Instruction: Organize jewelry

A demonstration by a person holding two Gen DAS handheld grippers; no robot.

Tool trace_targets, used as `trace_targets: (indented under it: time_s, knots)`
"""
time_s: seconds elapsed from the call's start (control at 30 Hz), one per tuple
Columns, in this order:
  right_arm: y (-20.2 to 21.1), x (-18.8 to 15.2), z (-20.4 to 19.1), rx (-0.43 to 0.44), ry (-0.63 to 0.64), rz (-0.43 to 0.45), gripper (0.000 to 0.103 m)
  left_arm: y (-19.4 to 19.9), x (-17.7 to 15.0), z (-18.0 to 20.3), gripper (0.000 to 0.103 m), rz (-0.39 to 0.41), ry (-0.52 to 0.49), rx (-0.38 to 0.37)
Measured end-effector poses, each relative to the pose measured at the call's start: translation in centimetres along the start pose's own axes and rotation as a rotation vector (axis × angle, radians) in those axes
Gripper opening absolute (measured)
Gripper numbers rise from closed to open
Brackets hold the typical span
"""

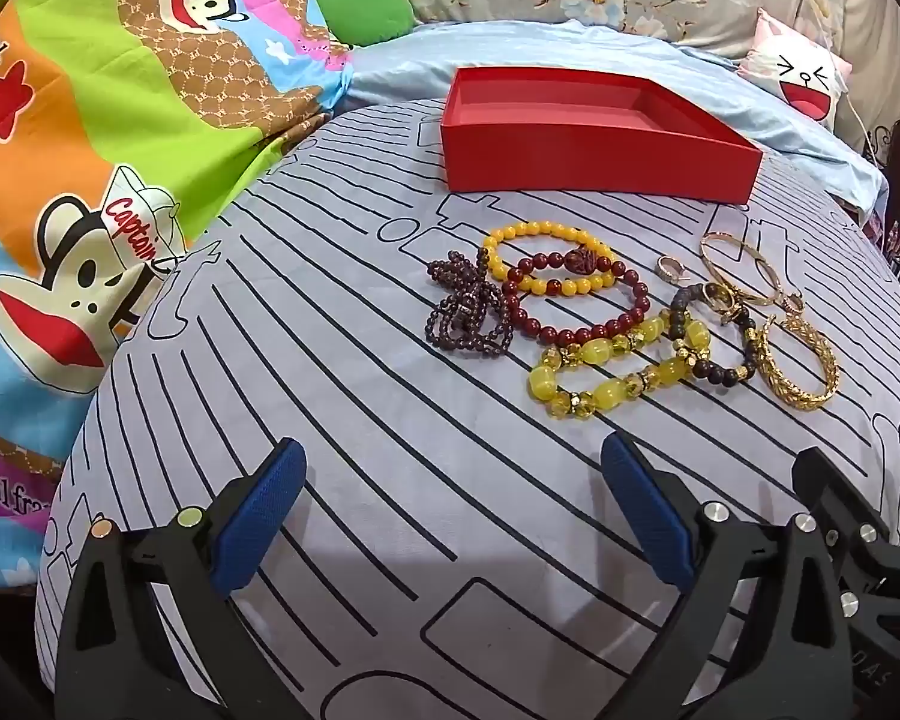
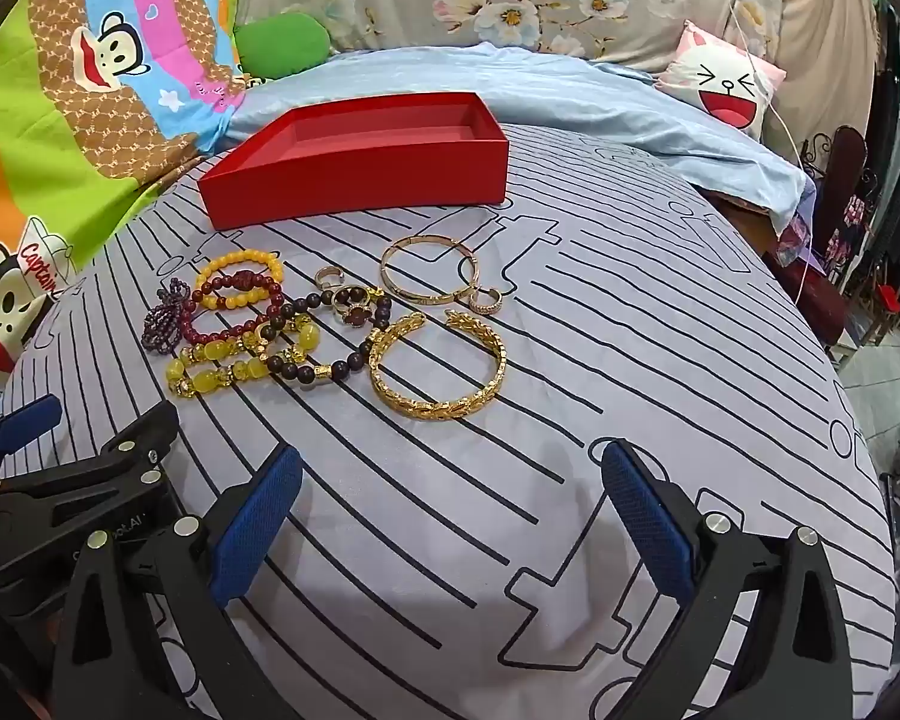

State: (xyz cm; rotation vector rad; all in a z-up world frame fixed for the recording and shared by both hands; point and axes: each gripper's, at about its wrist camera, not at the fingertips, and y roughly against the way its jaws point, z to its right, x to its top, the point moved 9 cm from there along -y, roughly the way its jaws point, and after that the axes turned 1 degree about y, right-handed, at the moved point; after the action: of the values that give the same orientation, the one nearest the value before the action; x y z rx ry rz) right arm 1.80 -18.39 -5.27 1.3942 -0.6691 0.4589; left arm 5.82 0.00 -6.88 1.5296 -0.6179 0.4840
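An open red box (image 1: 594, 165) (image 2: 354, 180) stands at the far side of the striped cloth, empty inside. In front of it lies a cluster of jewelry: a yellow bead bracelet (image 1: 504, 237) (image 2: 234, 261), a dark red bead bracelet (image 1: 576, 330), a purple bead bunch (image 1: 465, 312) (image 2: 165, 324), a chunky yellow bracelet (image 1: 606, 384), a dark bead bracelet (image 2: 324, 369), a gold chain bangle (image 1: 804, 372) (image 2: 444, 399), a thin gold bangle (image 2: 429, 270) and small rings (image 2: 489, 300). My left gripper (image 1: 453, 480) and right gripper (image 2: 450, 480) are open and empty, short of the jewelry.
A cartoon monkey blanket (image 1: 90, 180) lies at the left. A blue sheet (image 2: 510, 90), a green cushion (image 2: 282, 42) and a pink face pillow (image 2: 726, 84) sit behind the box. The right gripper's body shows at the right edge of the left wrist view (image 1: 858, 540).
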Motion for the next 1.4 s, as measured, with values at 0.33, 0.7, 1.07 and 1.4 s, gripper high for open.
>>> trace_targets:
  time_s: [0.33, 0.7, 1.07, 1.4]
  knots:
    - [-0.06, 0.11, 0.0, -0.002, 0.0, -0.002, 0.097, 0.14, 0.19, 0.15, 0.094, 0.007, -0.001, 0.002]
    - [0.05, -0.04, 0.05, -0.002, -0.001, 0.002, 0.097, 0.41, 0.24, 0.45, 0.094, 0.013, 0.001, 0.001]
    - [0.01, 0.02, 0.03, 0.0, -0.001, 0.003, 0.097, 0.42, 0.2, 0.4, 0.094, 0.015, 0.002, 0.0]
    - [0.0, 0.02, 0.06, 0.0, -0.002, 0.003, 0.097, 0.44, 0.2, 0.4, 0.094, 0.016, 0.003, -0.001]
